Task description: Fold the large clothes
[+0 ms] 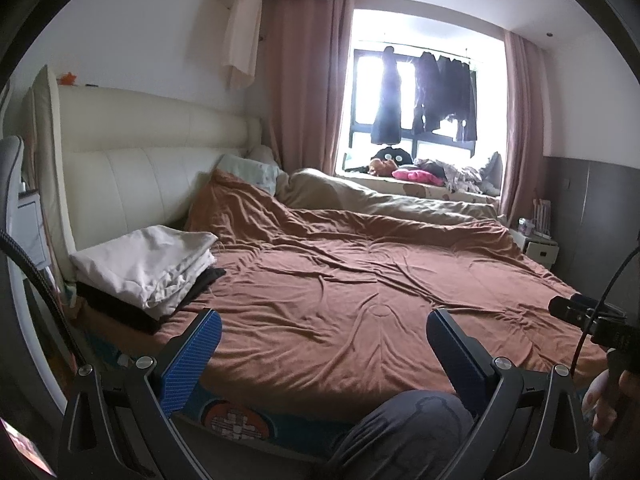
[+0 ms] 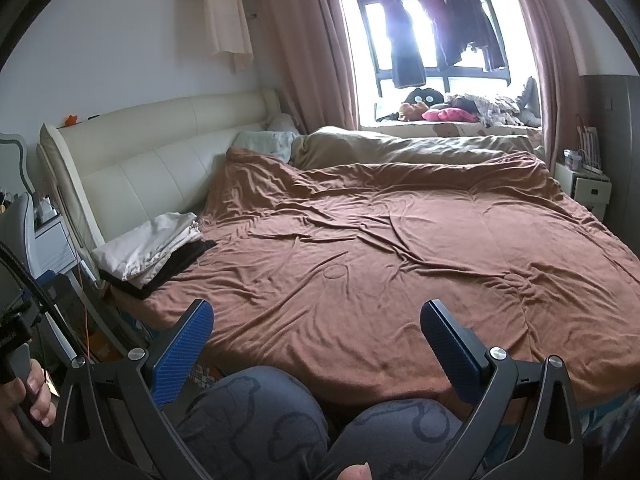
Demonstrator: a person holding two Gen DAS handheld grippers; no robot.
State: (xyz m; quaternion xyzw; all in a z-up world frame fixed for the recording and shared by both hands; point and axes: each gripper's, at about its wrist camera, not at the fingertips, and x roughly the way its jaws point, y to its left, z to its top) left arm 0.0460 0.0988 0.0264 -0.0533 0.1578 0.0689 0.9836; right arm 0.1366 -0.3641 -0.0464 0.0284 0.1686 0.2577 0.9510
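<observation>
Both grippers, L (image 1: 322,322) and R (image 2: 316,314), spread wide, holding nothing, above brown duvet (image 2: 400,248). Folded white/black clothes stack (image 1: 148,268) far left by cream headboard (image 1: 140,160).

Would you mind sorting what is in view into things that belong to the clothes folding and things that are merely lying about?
Belonging to the job:
- folded clothes stack, white on dark, by the headboard
- brown bedspread, the folding surface
- left gripper and right gripper, both open, empty

Lying about:
- plush toys on the window sill
- hanging dark clothes
- beige duvet
</observation>
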